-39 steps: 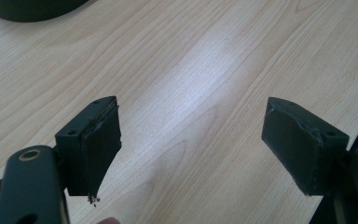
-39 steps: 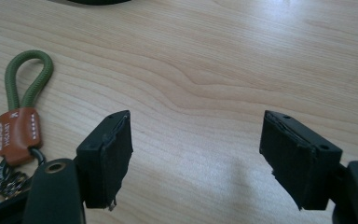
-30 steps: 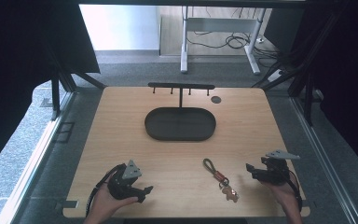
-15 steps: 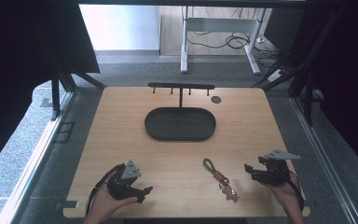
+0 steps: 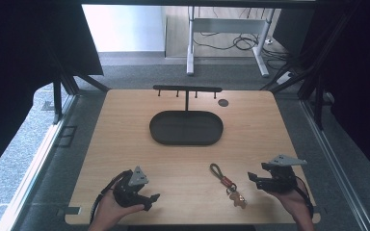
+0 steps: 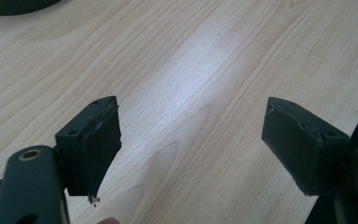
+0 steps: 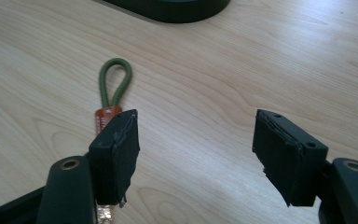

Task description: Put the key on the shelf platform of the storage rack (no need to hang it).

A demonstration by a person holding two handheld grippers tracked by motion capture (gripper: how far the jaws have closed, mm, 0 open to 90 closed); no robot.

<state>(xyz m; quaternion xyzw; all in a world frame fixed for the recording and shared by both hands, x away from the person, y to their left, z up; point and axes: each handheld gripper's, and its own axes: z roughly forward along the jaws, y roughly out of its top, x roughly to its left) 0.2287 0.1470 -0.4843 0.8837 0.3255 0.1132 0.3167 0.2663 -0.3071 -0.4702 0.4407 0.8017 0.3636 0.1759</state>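
High view shows the keychain's (image 5: 227,184) pendant; right claw (image 7: 196,154) view hides it.

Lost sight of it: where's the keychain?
High view: the keychain lies near the table's front edge, just left of the right hand-held gripper, below the tray.

The keychain (image 5: 227,185) lies flat on the pale wooden table (image 5: 125,144) near its front edge, just beside the right gripper (image 5: 253,177) and free of it; a green cord loop (image 7: 115,79) points toward the dark oval tray (image 5: 186,128); below it sits an orange-brown band (image 7: 106,115); a small brown charm (image 5: 240,201) ends it nearest the person.
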